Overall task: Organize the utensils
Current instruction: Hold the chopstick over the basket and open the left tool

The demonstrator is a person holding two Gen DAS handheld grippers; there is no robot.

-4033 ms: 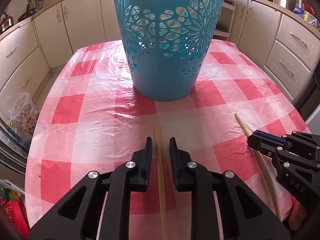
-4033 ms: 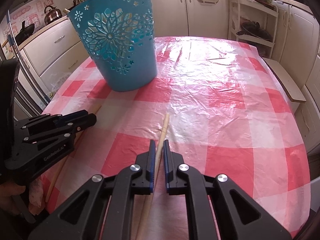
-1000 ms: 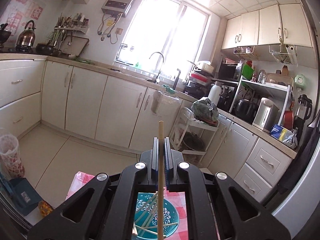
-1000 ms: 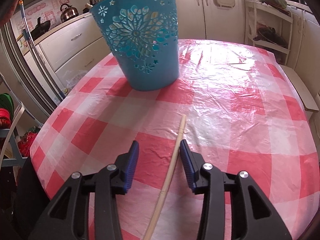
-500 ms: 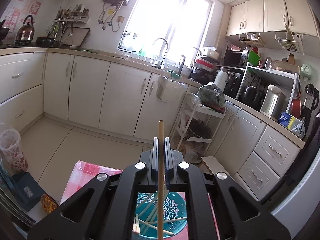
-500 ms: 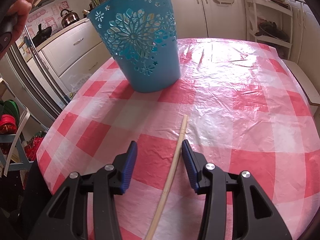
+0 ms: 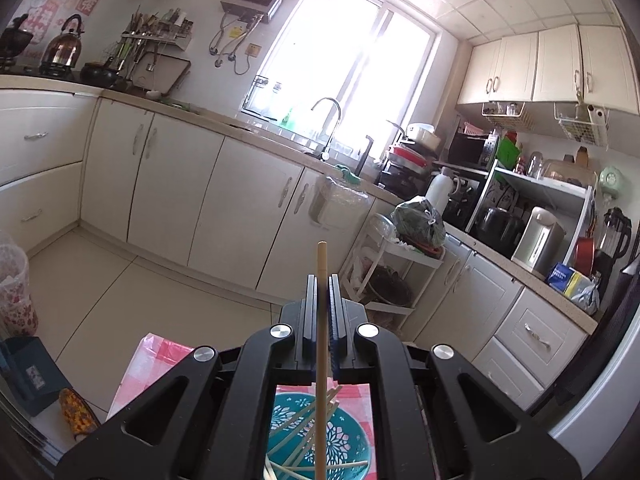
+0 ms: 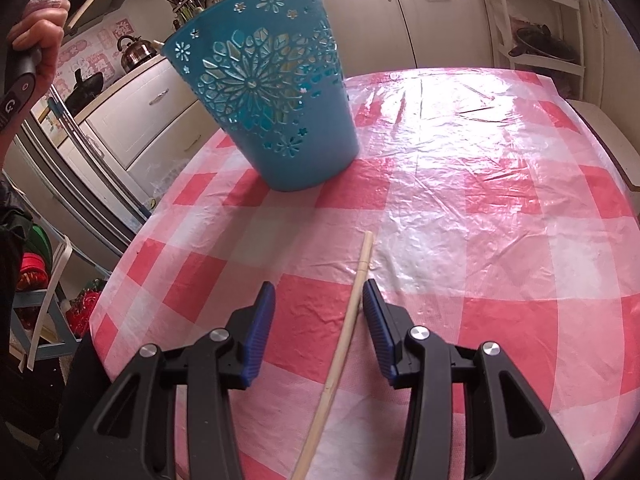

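1. The left gripper [image 7: 322,280] had its jaws pressed together on a chopstick [image 7: 321,344], which ran straight up the lower middle of the left wrist view, its tip poking above the fingers.
2. Below it, at the bottom centre, sat the open mouth of the teal basket [image 7: 344,432] (several chopsticks already lay crossed inside).
3. The right gripper [image 8: 319,300] had its jaws spread, with a second chopstick [image 8: 348,332] lying on the checked tablecloth [image 8: 480,240] between them, close to the right finger; contact could not be told.
4. In the right wrist view the basket [image 8: 280,100] stood upper left of centre.
5. A hand [image 8: 38,20] gripped a handle at the far upper left.
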